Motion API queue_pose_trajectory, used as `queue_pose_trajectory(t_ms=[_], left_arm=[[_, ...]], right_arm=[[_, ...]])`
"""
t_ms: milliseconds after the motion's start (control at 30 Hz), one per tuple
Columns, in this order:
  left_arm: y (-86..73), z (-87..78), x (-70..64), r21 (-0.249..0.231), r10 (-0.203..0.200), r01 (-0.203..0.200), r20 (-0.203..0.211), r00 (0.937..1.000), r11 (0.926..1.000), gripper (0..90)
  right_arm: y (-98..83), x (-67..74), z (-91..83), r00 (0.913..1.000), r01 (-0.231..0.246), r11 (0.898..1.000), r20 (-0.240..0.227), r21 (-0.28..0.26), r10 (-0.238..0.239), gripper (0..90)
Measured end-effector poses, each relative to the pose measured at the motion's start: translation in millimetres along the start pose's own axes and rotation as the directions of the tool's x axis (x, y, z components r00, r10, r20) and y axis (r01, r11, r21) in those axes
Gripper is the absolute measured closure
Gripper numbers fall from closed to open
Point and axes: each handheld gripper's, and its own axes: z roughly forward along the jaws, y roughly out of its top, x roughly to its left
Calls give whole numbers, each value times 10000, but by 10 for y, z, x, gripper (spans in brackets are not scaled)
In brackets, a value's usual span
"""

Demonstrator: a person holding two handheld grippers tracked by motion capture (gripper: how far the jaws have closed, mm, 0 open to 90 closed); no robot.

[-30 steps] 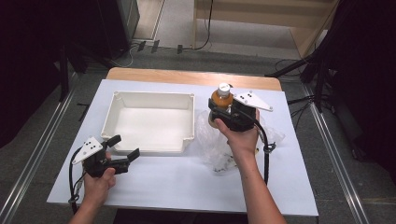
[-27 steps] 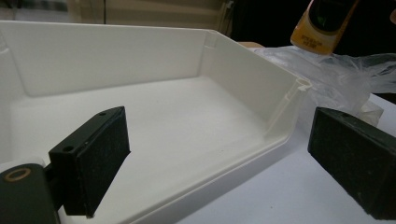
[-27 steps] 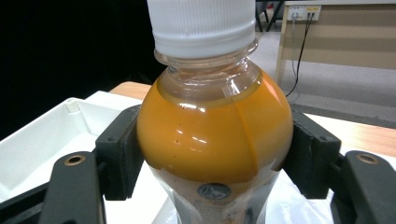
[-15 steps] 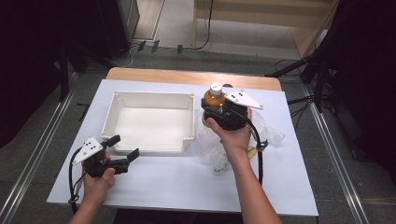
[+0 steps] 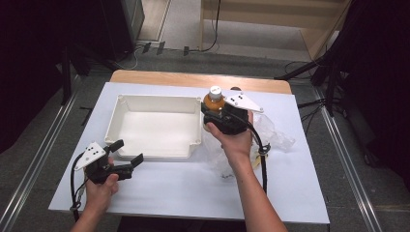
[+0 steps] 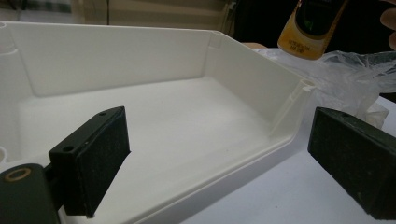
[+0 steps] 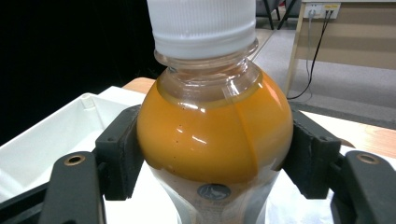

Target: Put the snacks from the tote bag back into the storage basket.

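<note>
Beside the tray's (image 5: pixel 199 126) right rim, the right hand-held gripper (image 5: pixel 216 116) clamps the bottle (image 5: pixel 213 99); the left hand-held gripper (image 5: pixel 128 153) gapes.

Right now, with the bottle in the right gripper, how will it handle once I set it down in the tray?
The bottle looks nearly full of orange drink, so probably heavy for its size. Its round, glossy sides may slip between the pads of the right gripper. Tall and narrow, it could tip in the tray, then roll if laid down.

White-topped counter (image 5: pixel 193 193) with wooden edge at twelve o'clock, grey carpet floor (image 5: pixel 43 125), black cables (image 5: pixel 212 29), pale wooden furniture (image 5: pixel 270 19) at one o'clock, dim surroundings
</note>
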Motion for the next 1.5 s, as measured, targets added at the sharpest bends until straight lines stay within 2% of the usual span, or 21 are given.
queue_pose_trajectory(t_ms=[1033, 1500], left_arm=[[-8, 4, -39, 24, 112, -113, 67, 9999, 9999, 53], [-5, -7, -34, -60, 50, -50, -48, 10000, 10000, 53]], right_arm=[[17, 222, 164, 9996, 89, 9999, -260, 63, -87, 308], [9, 300, 242, 9992, 125, 9998, -372, 121, -120, 308]])
